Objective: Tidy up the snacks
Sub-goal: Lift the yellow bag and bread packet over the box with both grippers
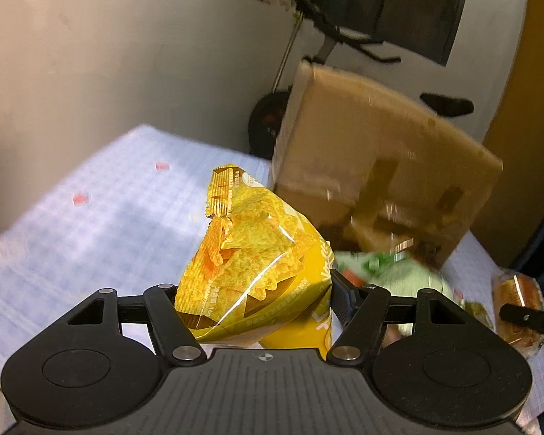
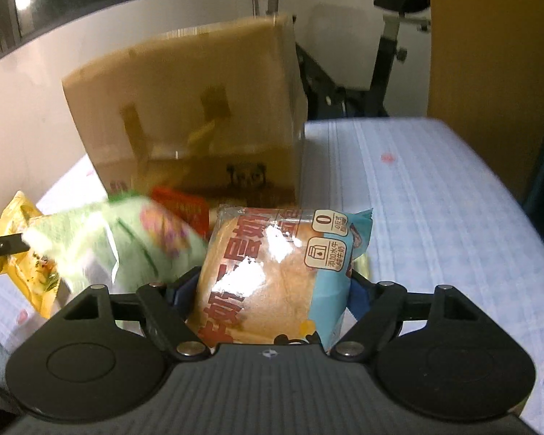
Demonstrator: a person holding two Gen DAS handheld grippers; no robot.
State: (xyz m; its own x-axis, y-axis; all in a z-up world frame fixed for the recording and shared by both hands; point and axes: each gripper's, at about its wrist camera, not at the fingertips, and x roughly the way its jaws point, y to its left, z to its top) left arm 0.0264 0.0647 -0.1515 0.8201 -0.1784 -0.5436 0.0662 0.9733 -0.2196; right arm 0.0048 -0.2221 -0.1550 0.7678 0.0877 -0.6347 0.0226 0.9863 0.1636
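Observation:
My left gripper [image 1: 254,290] is shut on a yellow chip bag [image 1: 250,253] and holds it above the bed. My right gripper [image 2: 272,286] is shut on a wrapped bread bun [image 2: 272,272] with a blue and clear wrapper. A cardboard box [image 1: 373,166] lies on its side ahead, its open side toward me; it also shows in the right wrist view [image 2: 199,108]. A green snack bag [image 2: 127,243] lies in front of the box, and it shows in the left wrist view [image 1: 391,272]. The yellow chip bag [image 2: 21,239] shows at the far left of the right wrist view.
A pale blue bedsheet [image 2: 435,199] with small red marks covers the surface. A red packet [image 2: 185,206] lies at the box mouth. An exercise bike [image 2: 391,47] stands behind the box by the white wall. A dark window [image 1: 417,7] is above.

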